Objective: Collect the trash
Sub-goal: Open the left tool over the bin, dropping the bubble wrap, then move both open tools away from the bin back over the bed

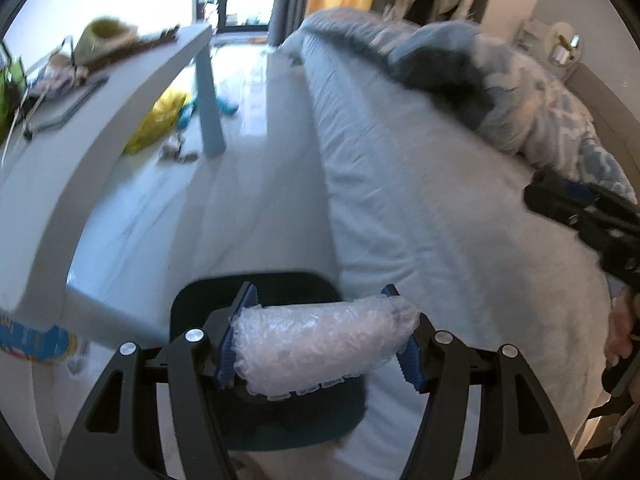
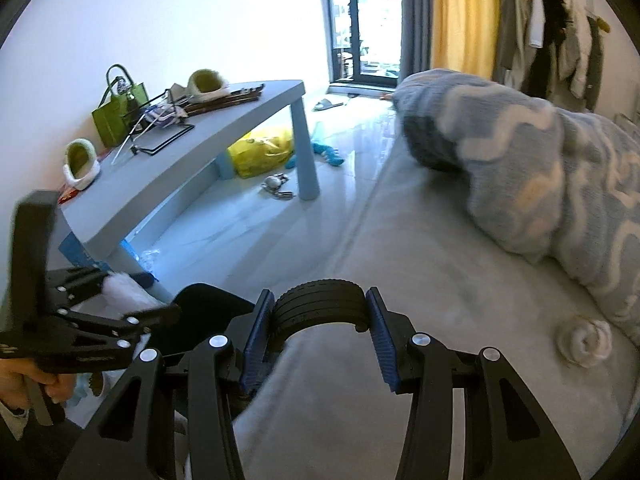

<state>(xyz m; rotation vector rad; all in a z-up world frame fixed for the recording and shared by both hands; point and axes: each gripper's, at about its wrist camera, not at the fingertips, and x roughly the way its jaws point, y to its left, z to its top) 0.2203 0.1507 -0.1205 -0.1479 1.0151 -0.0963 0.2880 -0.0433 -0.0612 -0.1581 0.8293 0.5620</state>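
My left gripper is shut on a wad of clear bubble wrap and holds it over a dark bin beside the bed. My right gripper is shut on a curved black ribbed plastic piece above the bed edge. The left gripper also shows at the left of the right wrist view, with the white wad in it. A crumpled white tissue lies on the bed to the right of my right gripper. The dark bin sits between the two grippers.
A grey bed with a blue patterned blanket fills the right side. A grey low table holds a green bag and slippers. A yellow bag and small items lie on the floor under it.
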